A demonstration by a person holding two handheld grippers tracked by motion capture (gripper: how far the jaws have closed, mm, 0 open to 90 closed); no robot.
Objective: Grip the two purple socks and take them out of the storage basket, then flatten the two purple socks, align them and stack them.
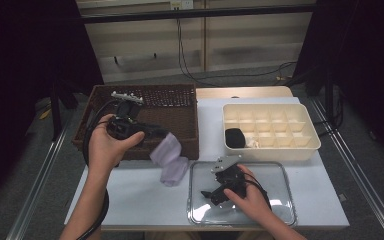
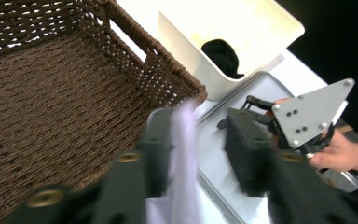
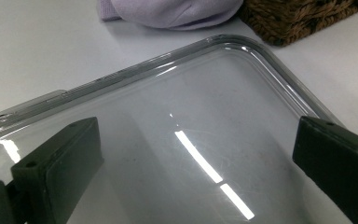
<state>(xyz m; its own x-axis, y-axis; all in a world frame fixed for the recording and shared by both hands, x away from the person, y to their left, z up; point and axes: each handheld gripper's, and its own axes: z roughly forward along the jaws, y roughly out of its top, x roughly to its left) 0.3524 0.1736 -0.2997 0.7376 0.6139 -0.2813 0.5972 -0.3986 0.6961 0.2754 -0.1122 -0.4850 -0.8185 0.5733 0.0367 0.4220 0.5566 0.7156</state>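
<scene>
Hanging from left gripper (image 1: 161, 133): lilac cloth (image 1: 169, 159), beside basket (image 1: 185, 107).

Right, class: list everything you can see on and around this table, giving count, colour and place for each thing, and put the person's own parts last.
Table: one, white, under everything.
Wicker basket: one, dark brown, back left of the table.
Cloth: one, pale lilac, hanging by the basket's front right corner, lower end on the table.
Divided box: one, cream, back right.
Black item: one, in the box's front left compartment.
Small pale item: one, whitish, in the next compartment; too small to identify.
Clear tray: one, transparent, front right.
Left gripper: black, jaws apart, cloth against one jaw.
Right gripper: black, jaws wide over the tray.
Left hand; right hand.
</scene>
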